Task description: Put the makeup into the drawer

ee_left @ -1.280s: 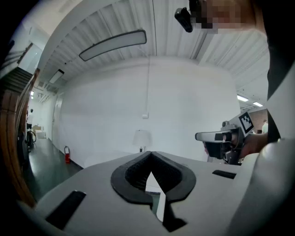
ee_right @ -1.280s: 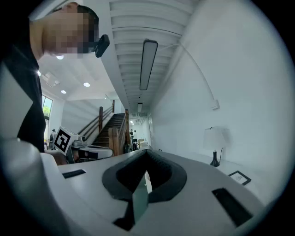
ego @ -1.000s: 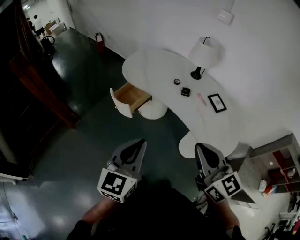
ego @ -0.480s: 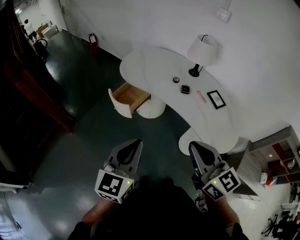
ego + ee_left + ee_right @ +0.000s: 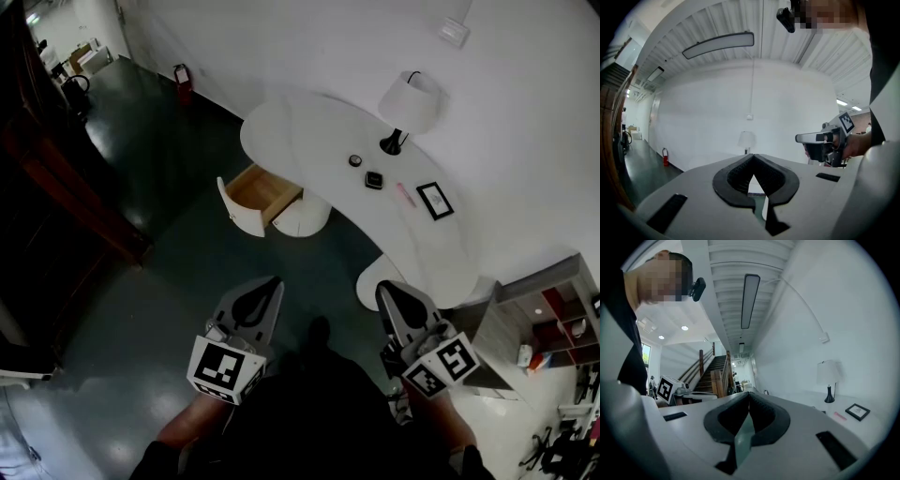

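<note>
Well short of the bench (image 5: 309,131) and far from the lamp (image 5: 410,101), over dark floor. Left gripper (image 5: 272,283) and right gripper (image 5: 383,287) both roughly level, fingers (image 5: 731,183) pressed together on each, gripping nothing.

Makeup all on the bench, close to the lamp's base: small round pot (image 5: 355,160) nearest it, black square compact (image 5: 373,180) just past that, pink stick (image 5: 404,195) a little further out, just beside a picture frame (image 5: 434,201). Drawer (image 5: 262,192) pulled open, well apart from the lamp, under the bench's far-side edge from it.

Likely trouble from here, as a judgement only:

- Arriving with fingers shut: a shove instead of a grip, with the pot or compact skidding towards the lamp's base or off the bench. Open wide before closing in.
- Working so near the lamp: risk of clipping the shade or stem with a gripper body and tipping it. Come in low, from the side away from the lamp.
- Pink stick: thin and low, probably quick to roll. Expect it to squirt out of a careless pinch and slide under the frame's edge.
- Frame so close to the stick: easy to nudge or grab by mistake.
- Long carry from beside the lamp to the drawer: with a weak pinch on the flat compact, a drop onto the floor.
- At the drawer: beware bumping the front panel and pushing it shut before release.
</note>
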A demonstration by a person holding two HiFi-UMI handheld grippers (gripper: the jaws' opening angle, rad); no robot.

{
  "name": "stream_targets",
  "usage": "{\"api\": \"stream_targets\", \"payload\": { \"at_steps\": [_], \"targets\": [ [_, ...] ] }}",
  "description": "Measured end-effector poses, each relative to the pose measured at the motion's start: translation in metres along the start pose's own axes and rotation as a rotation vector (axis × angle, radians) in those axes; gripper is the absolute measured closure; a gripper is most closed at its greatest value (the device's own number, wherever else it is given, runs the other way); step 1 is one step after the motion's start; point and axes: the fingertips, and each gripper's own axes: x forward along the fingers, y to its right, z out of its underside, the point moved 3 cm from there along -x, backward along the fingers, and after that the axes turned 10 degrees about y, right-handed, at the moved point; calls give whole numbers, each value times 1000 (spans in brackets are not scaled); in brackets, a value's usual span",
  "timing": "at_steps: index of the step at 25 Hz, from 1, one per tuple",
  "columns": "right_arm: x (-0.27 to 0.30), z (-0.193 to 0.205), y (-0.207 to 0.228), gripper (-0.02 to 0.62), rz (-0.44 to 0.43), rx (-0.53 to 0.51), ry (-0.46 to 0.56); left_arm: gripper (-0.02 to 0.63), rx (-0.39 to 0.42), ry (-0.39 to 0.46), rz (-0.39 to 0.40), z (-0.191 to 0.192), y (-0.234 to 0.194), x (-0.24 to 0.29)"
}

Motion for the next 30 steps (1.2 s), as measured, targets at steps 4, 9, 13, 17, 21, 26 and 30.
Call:
{"api": "stream_targets", "payload": {
  "at_steps": [4,9,13,17,21,26,30],
  "targets": [
    [11,5,8,580,-5,15,-10,595,-6,-5,-8,1,-9,9],
    [32,11,29,580,-22,33,-17,595,-14,-16,-14,7,-23,32],
    [52,13,55,580,-34,39,-24,595,-25,-28,-19,11,-34,61],
    [72,13,87,578,-34,46,-28,595,-17,-36,2,12,-42,98],
    [89,13,122,578,-35,33,-38,595,-4,-34,11,12,-52,140],
    [106,11,165,578,-41,18,-40,595,-13,-51,9,16,-66,189],
    [114,16,194,578,-33,31,-46,595,-30,-69,3,17,-74,216]
  ]
}}
